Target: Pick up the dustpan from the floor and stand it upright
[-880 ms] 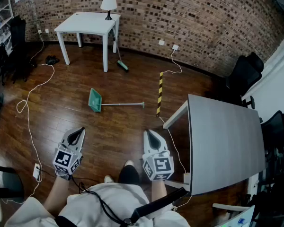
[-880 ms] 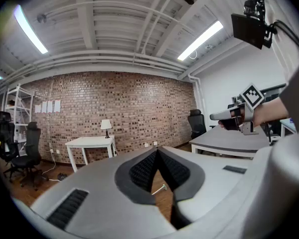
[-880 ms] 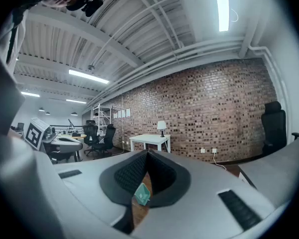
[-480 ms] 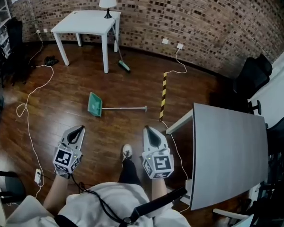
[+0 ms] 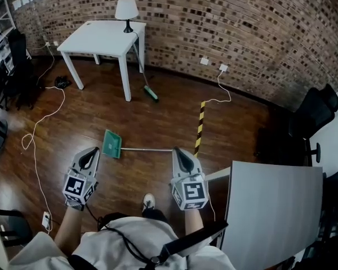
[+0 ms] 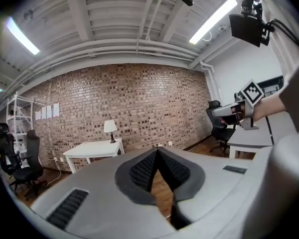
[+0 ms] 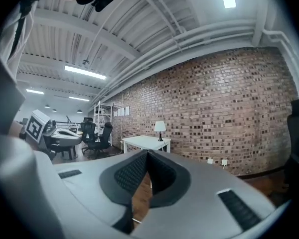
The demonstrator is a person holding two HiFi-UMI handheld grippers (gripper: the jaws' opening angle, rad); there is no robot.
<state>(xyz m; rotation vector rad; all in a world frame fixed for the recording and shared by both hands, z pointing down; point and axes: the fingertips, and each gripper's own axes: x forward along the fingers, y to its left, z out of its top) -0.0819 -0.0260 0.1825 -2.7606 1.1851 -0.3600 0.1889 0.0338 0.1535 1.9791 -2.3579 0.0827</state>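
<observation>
The dustpan lies flat on the wooden floor ahead of you, its green pan to the left and its thin handle running off to the right. You hold both forearms out in front of your body, side by side. Your left hand-held gripper sits just left of the pan and on your side of it. Your right hand-held gripper has its tip at the handle's far end as the head view shows it. Both point forward towards the brick wall beyond the dustpan, roughly level, with their marker cubes facing up. Each hand-held gripper has its jaws pressed together at the tips with nothing pinched; only floor shows in the gap behind the pads in the left gripper view and the right gripper view. Beyond the dustpan a broom leans against a white surface carrying a lamp. A yellow-and-black strip lies just right of the handle.
</observation>
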